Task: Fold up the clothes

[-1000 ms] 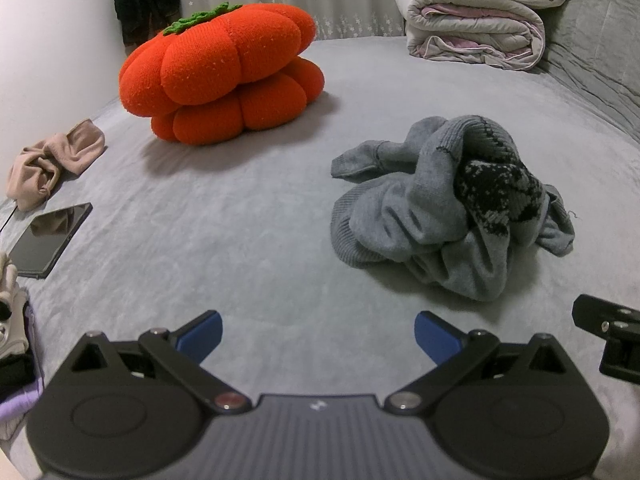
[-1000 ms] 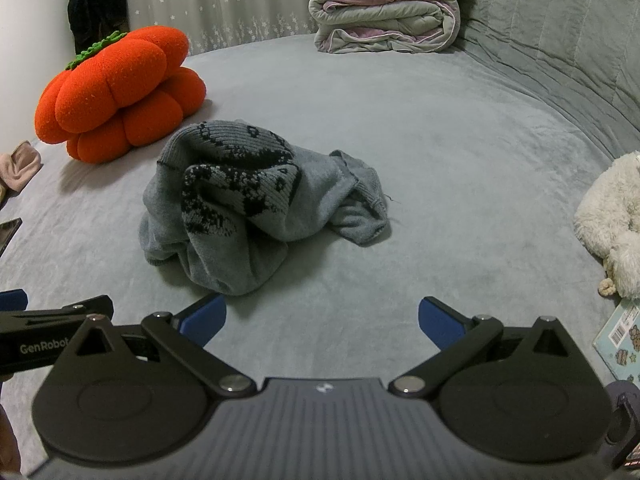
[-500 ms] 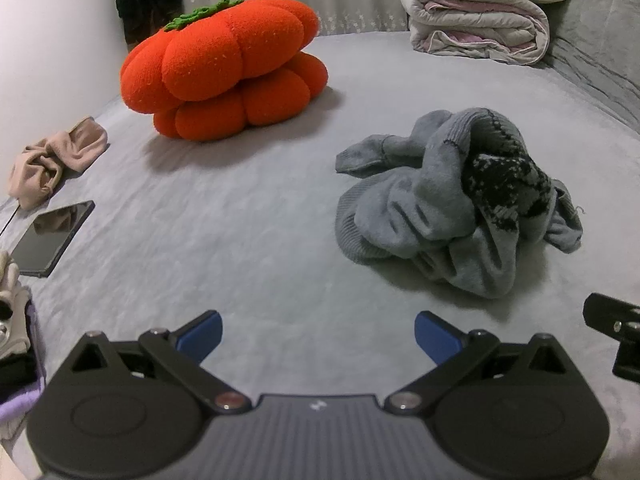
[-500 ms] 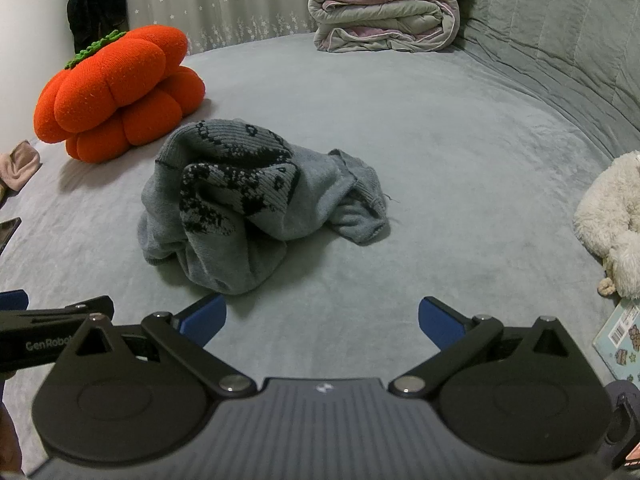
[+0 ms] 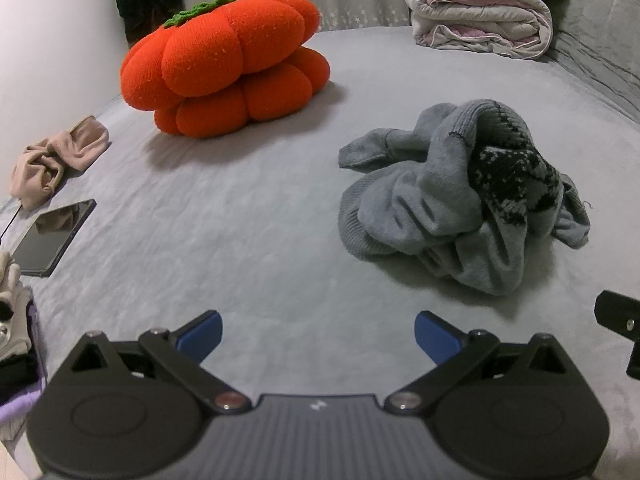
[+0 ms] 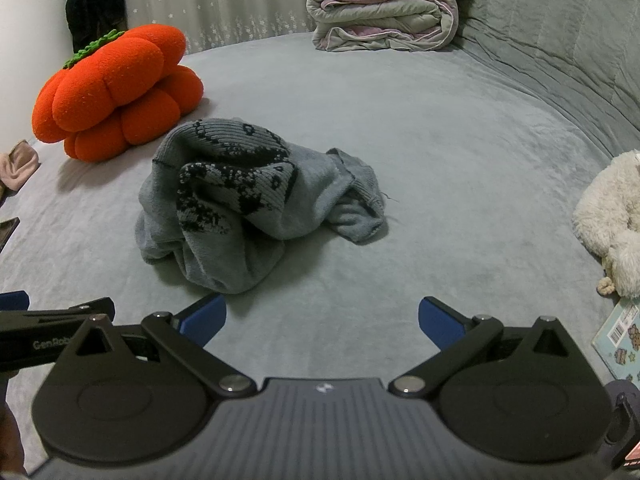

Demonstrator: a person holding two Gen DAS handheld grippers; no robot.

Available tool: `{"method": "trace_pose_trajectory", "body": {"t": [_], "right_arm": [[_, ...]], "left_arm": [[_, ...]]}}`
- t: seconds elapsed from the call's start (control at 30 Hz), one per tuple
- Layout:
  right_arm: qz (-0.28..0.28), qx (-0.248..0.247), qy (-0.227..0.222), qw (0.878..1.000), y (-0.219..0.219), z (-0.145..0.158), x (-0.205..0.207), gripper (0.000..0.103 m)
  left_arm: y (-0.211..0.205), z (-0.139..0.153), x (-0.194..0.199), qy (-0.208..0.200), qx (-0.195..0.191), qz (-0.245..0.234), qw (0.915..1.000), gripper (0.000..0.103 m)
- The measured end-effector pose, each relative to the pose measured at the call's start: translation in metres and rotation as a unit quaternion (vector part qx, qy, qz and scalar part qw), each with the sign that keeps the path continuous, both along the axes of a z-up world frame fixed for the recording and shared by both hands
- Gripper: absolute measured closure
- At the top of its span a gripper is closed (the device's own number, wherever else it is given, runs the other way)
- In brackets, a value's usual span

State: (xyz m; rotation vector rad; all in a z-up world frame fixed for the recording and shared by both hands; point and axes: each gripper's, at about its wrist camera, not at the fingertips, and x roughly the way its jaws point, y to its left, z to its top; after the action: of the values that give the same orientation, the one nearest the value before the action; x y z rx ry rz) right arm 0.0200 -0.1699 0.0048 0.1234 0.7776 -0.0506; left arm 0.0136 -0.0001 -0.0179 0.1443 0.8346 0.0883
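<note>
A crumpled grey knit sweater (image 5: 460, 200) with a black pattern lies in a heap on the grey bed cover (image 5: 248, 216). It appears in the right wrist view as the same heap, the sweater (image 6: 248, 200), just ahead and left of centre. My left gripper (image 5: 318, 334) is open and holds nothing; the heap lies ahead of it to the right. Equally wide apart stand the blue pads of my right gripper (image 6: 322, 320), open and apart from the cloth, whose near fold ends just beyond the left pad (image 6: 204, 316).
An orange pumpkin cushion (image 5: 228, 68) sits at the back left, a folded quilt (image 5: 480, 12) at the back. A beige cloth (image 5: 56, 160) and a dark phone (image 5: 52, 236) lie left. A white plush toy (image 6: 612, 220) and a booklet (image 6: 620, 340) lie right.
Both grippers have edged slightly forward toward the sweater. Both stay open, and the sweater has not moved.
</note>
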Motion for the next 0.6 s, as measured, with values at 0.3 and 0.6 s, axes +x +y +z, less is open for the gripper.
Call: {"method": "trace_pose_trajectory", "body": {"t": [0.3,0.6], "right_arm": [[-0.001,0.0,0.002,1.0,-0.0005,-0.0007,0.0011,0.0],[-0.002,-0.001,0.004,1.0,-0.0014,-0.0014,0.0017,0.0]], "left_arm": [[0.0011,-0.002,0.0031,0.003,-0.001,0.004,1.0,0.001],[0.0015,-0.0032,0.0056,0.005,0.0,0.007,1.0,0.001]]}}
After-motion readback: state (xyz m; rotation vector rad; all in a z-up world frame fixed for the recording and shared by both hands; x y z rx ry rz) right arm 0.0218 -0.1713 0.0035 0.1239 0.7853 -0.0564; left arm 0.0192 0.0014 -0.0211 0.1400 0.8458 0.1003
